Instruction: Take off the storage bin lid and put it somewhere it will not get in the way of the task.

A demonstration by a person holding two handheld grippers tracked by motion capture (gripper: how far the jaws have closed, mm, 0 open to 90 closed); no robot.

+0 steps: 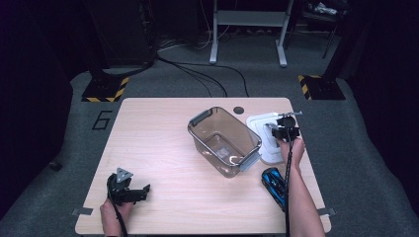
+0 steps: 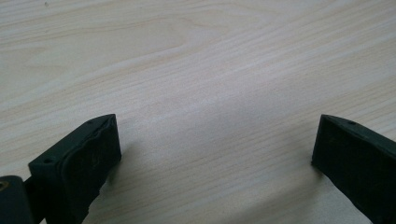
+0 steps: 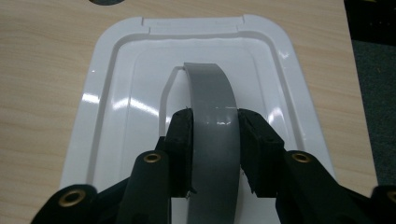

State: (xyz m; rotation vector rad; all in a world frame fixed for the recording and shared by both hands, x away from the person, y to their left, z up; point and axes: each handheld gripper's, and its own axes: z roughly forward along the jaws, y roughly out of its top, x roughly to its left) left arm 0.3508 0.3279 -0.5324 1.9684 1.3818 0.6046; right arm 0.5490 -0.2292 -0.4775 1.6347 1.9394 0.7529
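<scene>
A white lid point(image 3: 116, 107) with a grey arched handle point(image 3: 210, 88) lies flat on the table. My right gripper point(image 3: 215, 119) is shut on that handle, its pads pressing on both sides. In the high view the lid point(image 1: 258, 123) lies at the right, beside a clear plastic box point(image 1: 225, 140) with grey clips, and the right gripper point(image 1: 285, 129) stands over the lid. My left gripper point(image 1: 141, 190) rests near the front left of the table. Its jaws stand open over bare wood point(image 2: 215, 135) with nothing between them.
A blue toy car point(image 1: 273, 181) lies at the front right of the wooden table point(image 1: 158, 143), close to the person's right forearm. A dark round hole point(image 1: 239, 110) sits in the tabletop behind the box. The table's right edge is close to the lid.
</scene>
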